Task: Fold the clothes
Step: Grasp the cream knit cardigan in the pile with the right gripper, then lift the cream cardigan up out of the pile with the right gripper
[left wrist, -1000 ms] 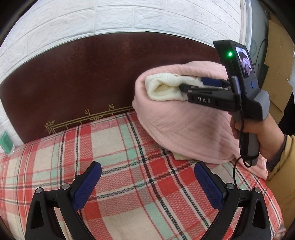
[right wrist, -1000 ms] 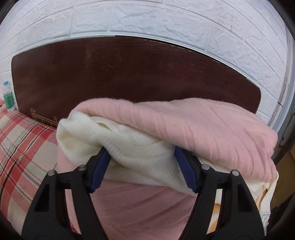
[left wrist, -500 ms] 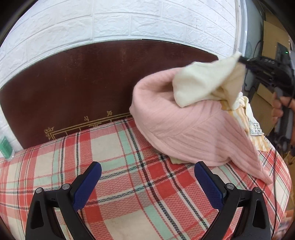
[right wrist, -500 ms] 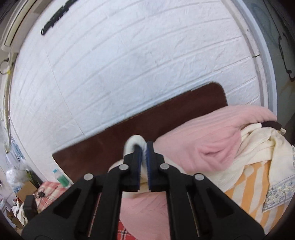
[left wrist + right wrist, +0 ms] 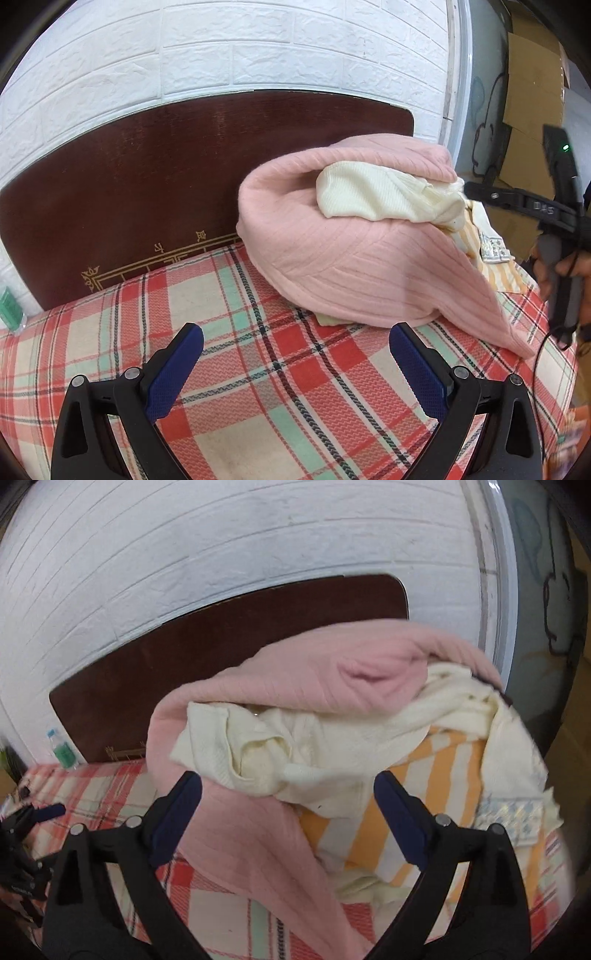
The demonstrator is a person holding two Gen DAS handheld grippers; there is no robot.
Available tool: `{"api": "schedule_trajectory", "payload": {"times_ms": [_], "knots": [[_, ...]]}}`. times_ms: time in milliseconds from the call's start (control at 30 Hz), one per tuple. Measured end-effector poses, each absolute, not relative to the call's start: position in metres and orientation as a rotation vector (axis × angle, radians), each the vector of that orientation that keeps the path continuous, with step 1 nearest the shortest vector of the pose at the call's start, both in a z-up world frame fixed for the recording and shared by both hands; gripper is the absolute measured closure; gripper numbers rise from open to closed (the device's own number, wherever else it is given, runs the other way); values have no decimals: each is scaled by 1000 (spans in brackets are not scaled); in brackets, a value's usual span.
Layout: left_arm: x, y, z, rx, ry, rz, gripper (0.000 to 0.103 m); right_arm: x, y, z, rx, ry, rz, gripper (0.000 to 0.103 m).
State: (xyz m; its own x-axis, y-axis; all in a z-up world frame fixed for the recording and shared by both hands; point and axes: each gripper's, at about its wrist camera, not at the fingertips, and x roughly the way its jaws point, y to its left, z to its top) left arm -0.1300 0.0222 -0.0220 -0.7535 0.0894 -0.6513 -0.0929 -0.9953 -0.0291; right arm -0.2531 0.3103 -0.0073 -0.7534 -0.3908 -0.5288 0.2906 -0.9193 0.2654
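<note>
A pile of clothes lies on the plaid bedcover against the headboard. A pink ribbed sweater wraps over a cream knit garment, with an orange-striped cloth beneath. My left gripper hovers open above the bedcover, short of the pile, holding nothing. My right gripper faces the cream garment and pink sweater. Its jaws are opening, and its pads do not press on the cloth. It also shows side-on in the left wrist view, held by a hand.
A dark wooden headboard and a white brick wall stand behind the pile. A green-labelled bottle sits at the far left by the headboard. Cardboard leans at the right. The orange-striped cloth spreads toward the bed's right edge.
The right gripper closed on the cream garment, pulled it out to the right, then let go and opened. The garment has slumped back onto the pile. The left gripper barely shifted.
</note>
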Motion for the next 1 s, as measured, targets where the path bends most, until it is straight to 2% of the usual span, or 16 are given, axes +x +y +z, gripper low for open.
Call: {"api": "schedule_trajectory", "payload": {"times_ms": [133, 367, 400, 433, 500, 533, 667, 867, 1000], "knots": [[-132, 21, -24, -1079, 8, 2857, 1, -280, 302, -21, 856, -329, -2606, 8], [-137, 28, -36, -1136, 32, 2832, 1, -307, 237, -41, 841, -41, -2616, 8], [-137, 29, -38, -1140, 38, 2832, 1, -308, 236, -40, 827, -22, -2639, 17], [-137, 29, -39, -1143, 42, 2832, 1, -308, 240, -39, 820, -38, -2642, 41], [-137, 29, -41, -1149, 45, 2830, 1, -308, 249, -35, 807, -72, -2647, 68], [-137, 28, -42, -1155, 41, 2829, 1, -308, 254, -33, 800, -89, -2650, 76], [-140, 24, -44, -1162, 31, 2833, 1, -296, 285, -17, 750, -190, -2666, 81], [-140, 25, -42, -1147, 25, 2819, 1, -259, 362, 26, 558, -478, -2724, 83], [-137, 26, -39, -1133, 23, 2813, 1, -236, 391, 51, 487, -501, -2782, 83]]}}
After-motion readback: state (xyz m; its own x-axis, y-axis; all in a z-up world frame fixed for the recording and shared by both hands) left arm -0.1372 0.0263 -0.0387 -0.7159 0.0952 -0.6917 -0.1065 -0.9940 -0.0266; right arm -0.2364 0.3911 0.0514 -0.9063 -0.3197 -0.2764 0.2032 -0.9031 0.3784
